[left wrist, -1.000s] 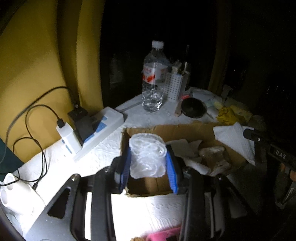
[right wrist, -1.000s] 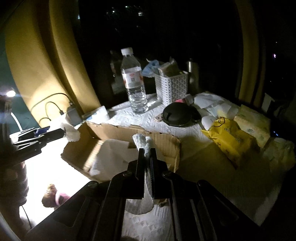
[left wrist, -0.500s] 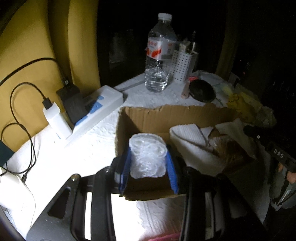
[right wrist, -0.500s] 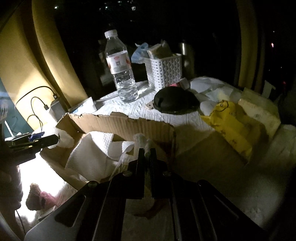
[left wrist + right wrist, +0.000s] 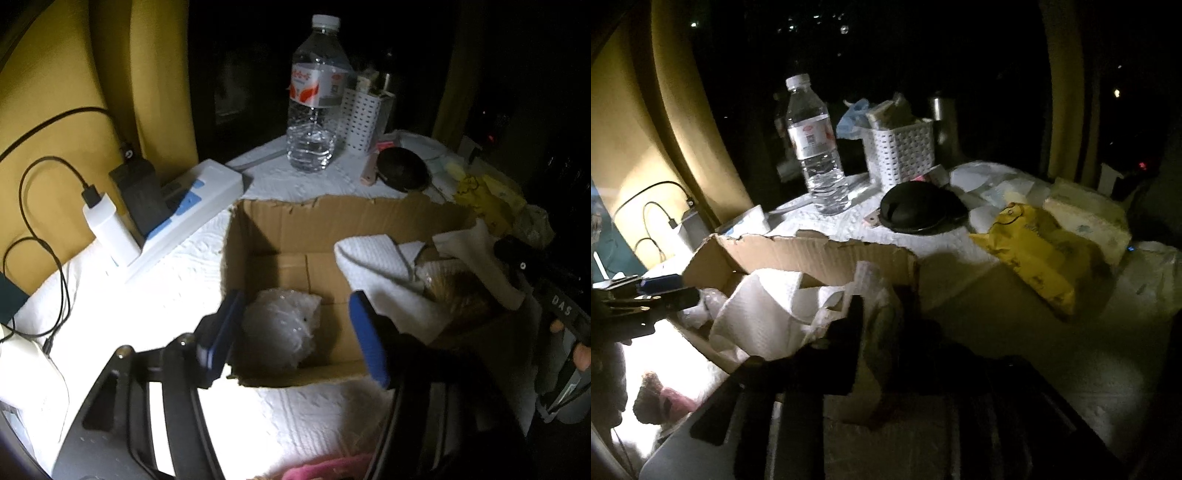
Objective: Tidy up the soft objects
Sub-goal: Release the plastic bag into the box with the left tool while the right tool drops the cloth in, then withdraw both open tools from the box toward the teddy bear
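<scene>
My left gripper (image 5: 295,334) is spread wide above the box (image 5: 332,221), and the bubble wrap (image 5: 280,328) lies loose on the box floor between its fingers. My right gripper (image 5: 875,325) pinches the paper towel (image 5: 764,317) at the box's near corner.

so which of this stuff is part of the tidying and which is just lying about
Job:
cardboard box
bubble wrap roll
white paper towel
left gripper
right gripper

Lying about:
water bottle
power strip
white basket
yellow bag
</scene>
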### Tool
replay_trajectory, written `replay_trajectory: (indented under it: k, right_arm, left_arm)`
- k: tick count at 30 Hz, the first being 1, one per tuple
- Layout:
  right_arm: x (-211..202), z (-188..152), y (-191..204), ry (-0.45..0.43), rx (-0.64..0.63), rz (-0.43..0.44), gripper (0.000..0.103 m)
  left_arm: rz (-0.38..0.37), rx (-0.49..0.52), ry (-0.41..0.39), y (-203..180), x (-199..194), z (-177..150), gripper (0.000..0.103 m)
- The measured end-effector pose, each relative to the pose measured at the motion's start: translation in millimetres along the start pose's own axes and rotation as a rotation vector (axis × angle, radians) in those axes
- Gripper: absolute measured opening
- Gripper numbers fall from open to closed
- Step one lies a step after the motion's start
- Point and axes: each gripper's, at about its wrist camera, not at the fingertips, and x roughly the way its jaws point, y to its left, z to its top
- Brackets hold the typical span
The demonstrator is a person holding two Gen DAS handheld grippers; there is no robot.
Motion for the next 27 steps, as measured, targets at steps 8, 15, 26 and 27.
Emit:
replay_trajectory:
  k: [8, 15, 26, 27]
  right_arm:
    - [16.9, -11.2, -9.7, 0.068, 0.026, -0.059, 0.043]
    - [44.4, -22.5, -15.9, 0.146, 0.065, -0.044, 0.043]
    - [11.0, -13.1, -8.7, 0.077, 0.058, -0.050, 0.056]
    - [6.4, -12.0, -7.8, 0.068, 0.058, -0.051, 0.056]
  left_arm:
    - [-0.019, 0.010, -0.006, -3.3, -6.6, -4.3, 0.062]
    - [-0.017, 0.004, -0.005, -1.6, -4.9, -6.9, 0.063]
    - [-0.038, 0.011, -0.036, -7.5, -24.2, -10.7, 0.063]
    - [-0.040, 0.013, -0.041, -8.5, -27.5, -11.3, 0.063]
